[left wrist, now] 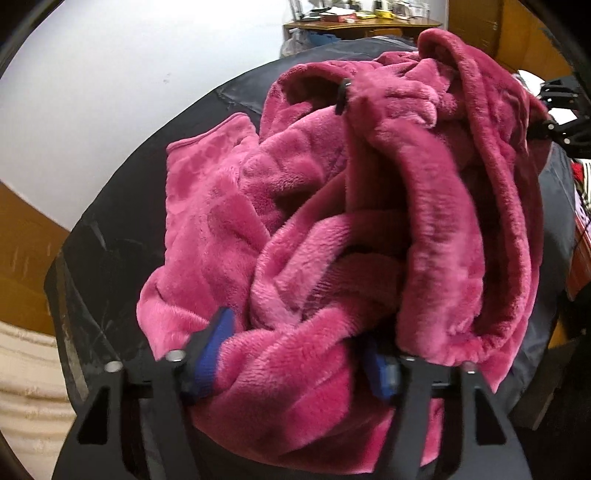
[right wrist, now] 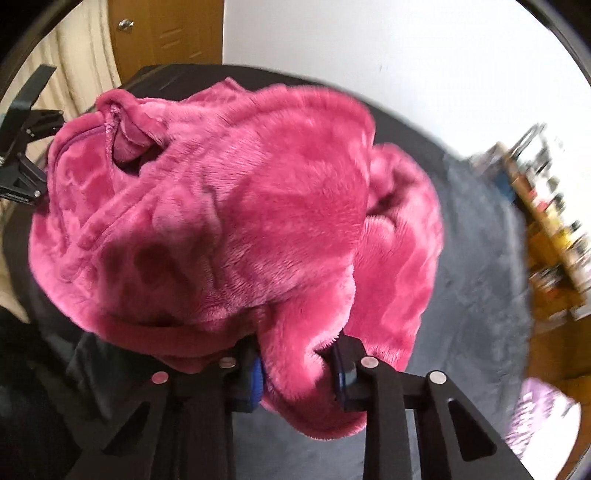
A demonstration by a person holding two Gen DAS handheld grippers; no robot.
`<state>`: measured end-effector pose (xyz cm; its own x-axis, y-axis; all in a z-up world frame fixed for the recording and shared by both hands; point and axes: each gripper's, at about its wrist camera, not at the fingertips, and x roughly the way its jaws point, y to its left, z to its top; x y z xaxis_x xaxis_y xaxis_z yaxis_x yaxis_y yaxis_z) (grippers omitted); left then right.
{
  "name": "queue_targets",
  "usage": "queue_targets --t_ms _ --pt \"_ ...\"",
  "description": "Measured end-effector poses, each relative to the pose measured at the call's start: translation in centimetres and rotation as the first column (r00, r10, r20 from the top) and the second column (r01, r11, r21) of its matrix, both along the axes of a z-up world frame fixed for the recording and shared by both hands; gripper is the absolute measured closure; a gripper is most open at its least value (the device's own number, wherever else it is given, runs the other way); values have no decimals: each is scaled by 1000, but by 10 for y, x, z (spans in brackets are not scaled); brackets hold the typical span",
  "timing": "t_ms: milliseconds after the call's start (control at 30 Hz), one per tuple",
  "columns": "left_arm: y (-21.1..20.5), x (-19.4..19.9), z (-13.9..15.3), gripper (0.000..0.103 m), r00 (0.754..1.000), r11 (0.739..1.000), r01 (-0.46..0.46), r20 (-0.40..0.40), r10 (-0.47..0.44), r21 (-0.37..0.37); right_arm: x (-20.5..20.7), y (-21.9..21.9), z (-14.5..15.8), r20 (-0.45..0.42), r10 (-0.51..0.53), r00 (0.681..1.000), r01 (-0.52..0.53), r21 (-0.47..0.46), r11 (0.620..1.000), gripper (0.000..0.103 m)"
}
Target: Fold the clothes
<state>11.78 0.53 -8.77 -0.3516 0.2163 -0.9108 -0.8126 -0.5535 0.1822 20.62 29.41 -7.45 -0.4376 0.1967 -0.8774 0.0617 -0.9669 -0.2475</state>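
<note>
A thick pink fleece garment [left wrist: 295, 203] lies bunched in a heap on a dark covered surface [left wrist: 110, 240]. My left gripper [left wrist: 295, 365] has a fat roll of the fleece between its blue pads, which press into it from both sides. In the right wrist view the same garment [right wrist: 240, 203] hangs in folds, with a zip seam showing at its upper left. My right gripper [right wrist: 299, 373] is shut on a narrow fold of its lower edge. The right gripper's black frame [left wrist: 557, 125] shows past the heap. The left one's frame [right wrist: 22, 162] shows at the left edge.
The dark grey cover [right wrist: 476, 258] spreads right of the heap. A cluttered wooden shelf [left wrist: 362, 22] stands behind, by a white wall. A wooden door [right wrist: 166, 33] and cream curtain [right wrist: 74, 66] are at the far left. A purple cloth [right wrist: 543, 417] lies at the lower right.
</note>
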Motion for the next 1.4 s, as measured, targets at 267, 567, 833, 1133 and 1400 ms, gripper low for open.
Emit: queue_targets --t_ms 267,567,833,1133,1400 --pt "-11 -7 27 68 979 972 -205 17 204 114 -3 -33 49 -206 -44 978 56 53 997 79" --pt "-33 -5 91 73 941 889 -320 -3 339 329 -4 -50 72 -330 -76 941 72 -23 997 79" --pt "-48 2 147 95 916 819 -338 -39 400 464 3 -61 99 -411 -90 907 77 -49 996 79" --pt "-53 16 168 95 918 827 -301 -89 385 474 12 -77 140 -514 -50 856 58 -1 998 79" --pt "-59 28 102 52 944 911 -286 -77 321 297 16 -30 103 -411 -103 906 10 -222 975 25"
